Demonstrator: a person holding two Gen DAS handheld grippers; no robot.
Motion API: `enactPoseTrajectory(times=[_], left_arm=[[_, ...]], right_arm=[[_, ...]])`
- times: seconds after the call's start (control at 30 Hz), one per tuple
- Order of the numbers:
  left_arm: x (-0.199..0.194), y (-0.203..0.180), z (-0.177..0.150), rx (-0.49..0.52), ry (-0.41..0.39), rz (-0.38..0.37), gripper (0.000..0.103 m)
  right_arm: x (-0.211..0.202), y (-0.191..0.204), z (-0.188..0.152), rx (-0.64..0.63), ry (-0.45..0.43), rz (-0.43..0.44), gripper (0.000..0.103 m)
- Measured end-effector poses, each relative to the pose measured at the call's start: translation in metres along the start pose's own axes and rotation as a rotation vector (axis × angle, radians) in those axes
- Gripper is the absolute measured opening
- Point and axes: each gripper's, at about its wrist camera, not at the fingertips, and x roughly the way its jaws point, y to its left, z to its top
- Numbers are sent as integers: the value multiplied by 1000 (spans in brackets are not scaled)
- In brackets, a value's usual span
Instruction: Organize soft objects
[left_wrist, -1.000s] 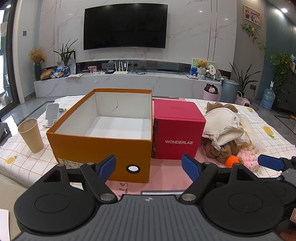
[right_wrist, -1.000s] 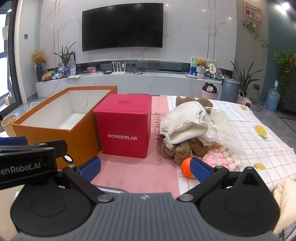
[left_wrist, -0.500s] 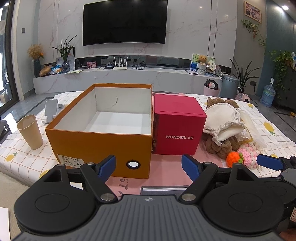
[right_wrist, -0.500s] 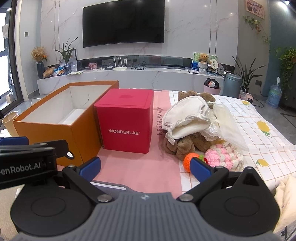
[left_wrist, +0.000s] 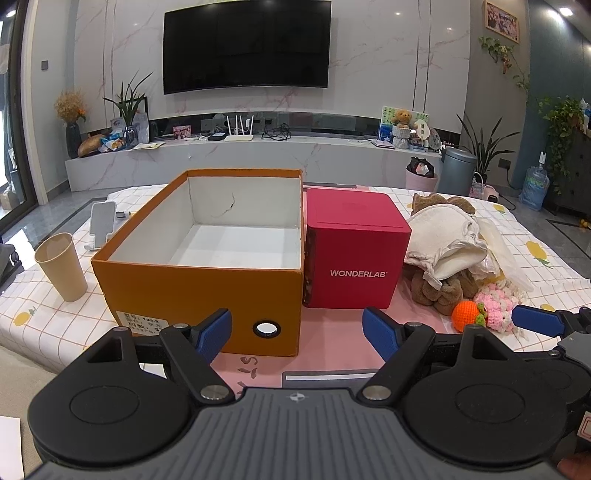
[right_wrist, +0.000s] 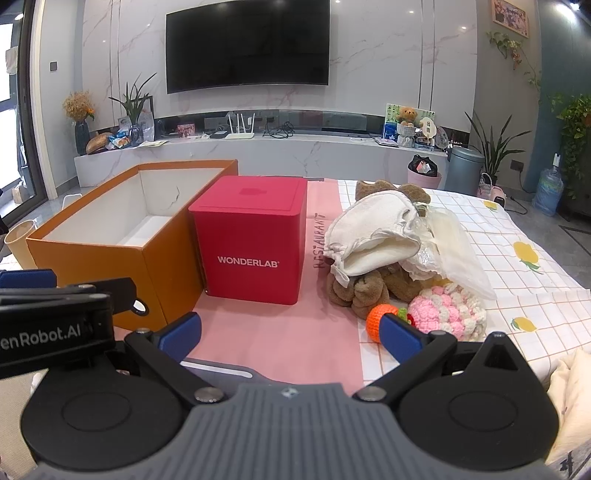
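Blue-padded fingers (left_wrist: 212, 332) of the left gripper (left_wrist: 296, 332) spread wide and hold nothing at lower centre; the right gripper (right_wrist: 290, 330) is likewise wide and bare. Soft objects sit heaped at right of frame: a cream cloth (right_wrist: 373, 236) over a brown plush bear (right_wrist: 364, 293); a pink crochet piece (right_wrist: 448, 312) and orange crochet ball (right_wrist: 375, 321) beside; an open orange box (left_wrist: 207, 258) touches a red box (left_wrist: 356, 251) at centre.

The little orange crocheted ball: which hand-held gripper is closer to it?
Right. The right hand-held gripper has one fingertip just in front of the orange ball. The left hand-held gripper faces the orange box, the ball off to its right.
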Motion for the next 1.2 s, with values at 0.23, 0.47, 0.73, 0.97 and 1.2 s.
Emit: enactPoseTrajectory(times=[0.23, 0.47, 0.73, 0.97, 1.2], left_arm=[[0, -1, 0, 2, 0, -1, 94], [0, -1, 0, 7, -3, 5, 94], [-3, -3, 1, 31, -24, 40, 94], [-4, -17, 23, 85, -33, 33, 94], [16, -58, 44, 187, -49, -40, 94]], right_arm=[[0, 2, 0, -13, -3, -8, 100], [0, 3, 0, -18, -4, -7, 100], [2, 5, 1, -44, -4, -13, 100], [3, -6, 16, -38, -24, 19, 100], [14, -43, 39, -60, 9, 18, 100]])
